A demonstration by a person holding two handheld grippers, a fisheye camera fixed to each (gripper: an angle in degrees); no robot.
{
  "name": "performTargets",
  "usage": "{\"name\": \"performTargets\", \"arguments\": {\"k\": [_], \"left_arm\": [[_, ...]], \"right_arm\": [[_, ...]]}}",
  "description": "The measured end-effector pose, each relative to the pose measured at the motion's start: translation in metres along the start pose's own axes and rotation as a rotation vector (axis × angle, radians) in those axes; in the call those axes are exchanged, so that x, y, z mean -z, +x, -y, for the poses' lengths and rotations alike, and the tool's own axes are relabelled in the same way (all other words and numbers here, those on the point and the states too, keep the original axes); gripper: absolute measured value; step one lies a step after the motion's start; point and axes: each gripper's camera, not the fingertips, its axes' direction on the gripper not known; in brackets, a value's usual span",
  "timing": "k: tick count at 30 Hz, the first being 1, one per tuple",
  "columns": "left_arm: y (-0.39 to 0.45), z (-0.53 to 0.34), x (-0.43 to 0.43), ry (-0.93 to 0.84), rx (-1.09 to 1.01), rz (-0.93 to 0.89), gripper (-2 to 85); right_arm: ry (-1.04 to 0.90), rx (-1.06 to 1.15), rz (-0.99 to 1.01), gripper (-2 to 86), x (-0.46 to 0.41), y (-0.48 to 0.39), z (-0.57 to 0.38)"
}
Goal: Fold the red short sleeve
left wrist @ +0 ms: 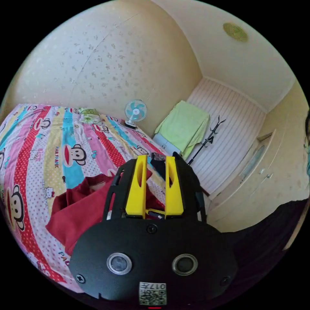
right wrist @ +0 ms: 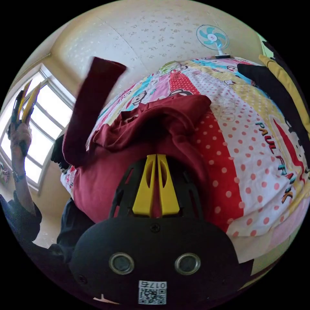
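Red short sleeve (right wrist: 135,151) lay bunched on the bed (right wrist: 258,155), near the bed's edge closest to the person; soft matte knit, rumpled into thick folds, one sleeve flung up off the sheet. Bed sheet was smooth printed cotton, striped and polka-dotted with cartoon monkeys.

Right gripper (right wrist: 156,156): yellow plastic jaws clenched together, tips buried in the red fabric, so it pinched the shirt. Left gripper (left wrist: 154,157): yellow wedge-shaped jaws stood apart, released, nothing between them, held above the shirt (left wrist: 80,210).

Right gripper view also caught the left gripper (right wrist: 28,93) raised in a hand (right wrist: 20,135) in front of a bright window (right wrist: 55,113), and a dark garment (right wrist: 274,93) near the far bed edge. Left gripper view had a small blue fan (left wrist: 135,111) at the far bed edge by the wall, a light green cloth (left wrist: 184,126) draped over furniture, a thin black coat stand (left wrist: 208,137), ribbed white panelling (left wrist: 229,135) and a round ceiling lamp (left wrist: 235,31)
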Motion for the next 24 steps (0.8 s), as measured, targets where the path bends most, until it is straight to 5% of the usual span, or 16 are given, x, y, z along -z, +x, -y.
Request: {"name": "performTargets", "arguments": {"k": [3, 10, 15, 17, 19, 24], "left_arm": [[-0.017, -0.037, 0.008, -0.057, 0.084, 0.214, 9.2], [-0.12, -0.06, 0.043, -0.191, 0.423, 0.334, 13.4], [-0.191, -0.066, -0.016, -0.376, 0.554, 0.399, 17.2], [-0.21, -0.082, -0.051, -0.47, 0.625, 0.343, 17.4], [-0.194, -0.091, -0.063, -0.408, 0.576, 0.485, 13.7], [-0.162, -0.081, -0.052, -0.267, 0.596, 0.36, 6.4]], "right_arm": [[-0.059, 0.036, -0.024, 3.0, 0.012, -0.004, 0.002], [0.152, -0.099, -0.035, 16.5, 0.075, 0.008, 0.057], [-0.076, -0.343, 0.0, 24.9, 0.011, 0.069, 0.128], [-0.162, -0.337, -0.127, 24.2, -0.022, 0.067, 0.132], [-0.234, -0.217, -0.297, 18.9, -0.035, 0.041, 0.133], [-0.069, -0.148, -0.126, 6.9, 0.004, 0.008, 0.132]]}}
